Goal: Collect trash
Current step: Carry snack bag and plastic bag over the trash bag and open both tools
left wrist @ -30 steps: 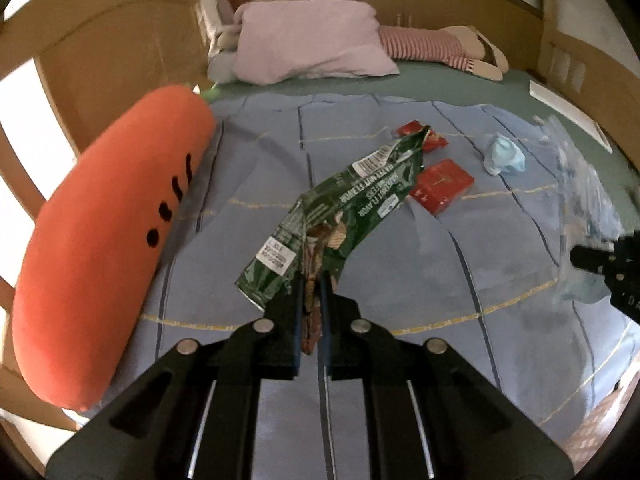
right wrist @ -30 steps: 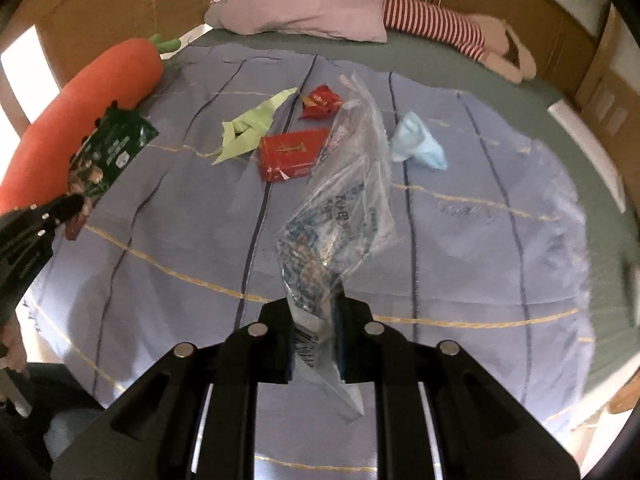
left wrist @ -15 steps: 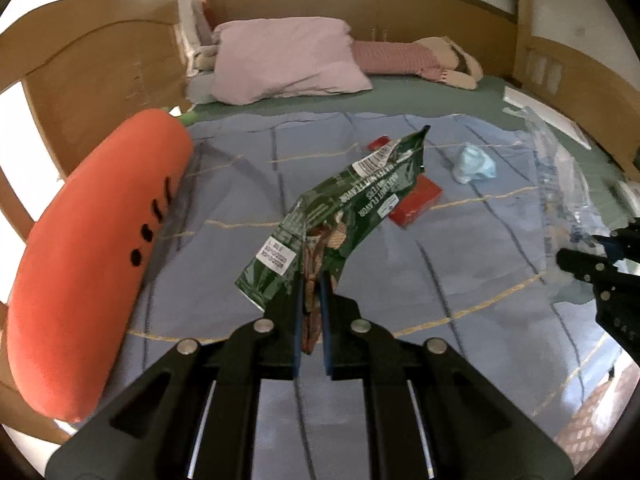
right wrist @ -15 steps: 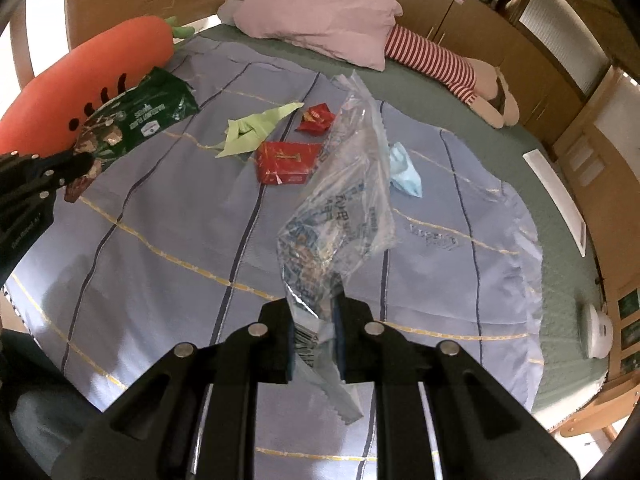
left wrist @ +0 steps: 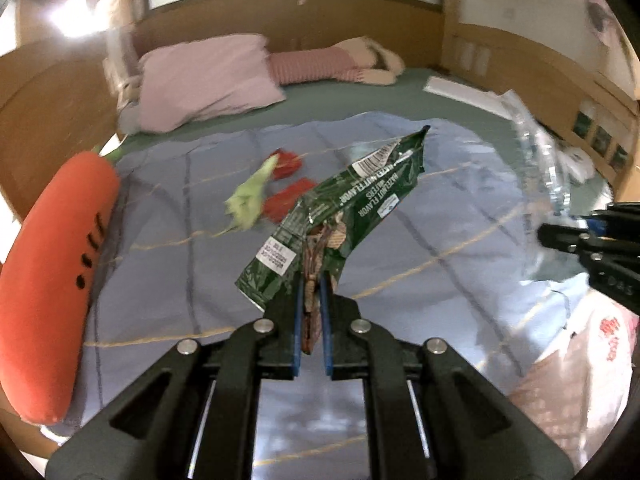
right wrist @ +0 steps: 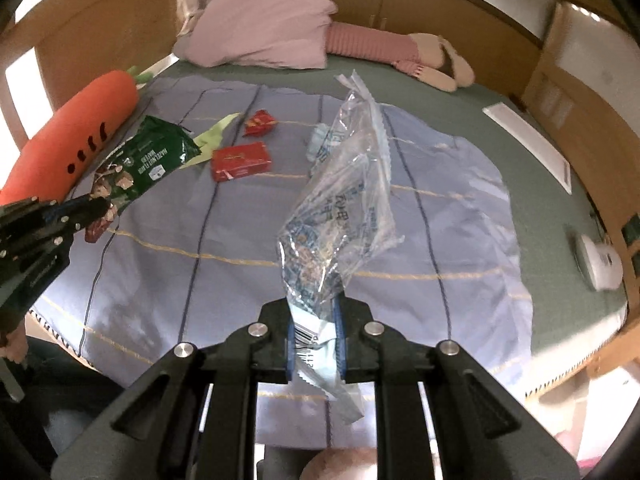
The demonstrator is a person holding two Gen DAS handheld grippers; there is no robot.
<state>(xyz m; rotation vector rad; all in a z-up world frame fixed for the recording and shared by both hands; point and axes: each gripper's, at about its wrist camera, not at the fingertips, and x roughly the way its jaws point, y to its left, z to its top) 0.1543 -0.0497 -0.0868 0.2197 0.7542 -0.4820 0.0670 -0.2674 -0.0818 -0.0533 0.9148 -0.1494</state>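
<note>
Pulled back and lifted from blue blanket (right wrist: pixel 460 216) | left tool (left wrist: pixel 310 304) pinching green wrapper (left wrist: pixel 360 204), right tool (right wrist: pixel 316 332) pinching clear bag (right wrist: pixel 344 208) | advice: keep both grips firm toward bin.

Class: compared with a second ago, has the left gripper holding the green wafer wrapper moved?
Yes. The left gripper, shut on the green wafer wrapper, pulled back from the carrot pillow, revealing more blanket.

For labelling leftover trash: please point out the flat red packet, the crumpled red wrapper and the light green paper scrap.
flat red packet (right wrist: pixel 241 161): right wrist view, top face.
crumpled red wrapper (right wrist: pixel 260 122): right wrist view, middle.
light green paper scrap (left wrist: pixel 249 198): left wrist view, middle.
</note>
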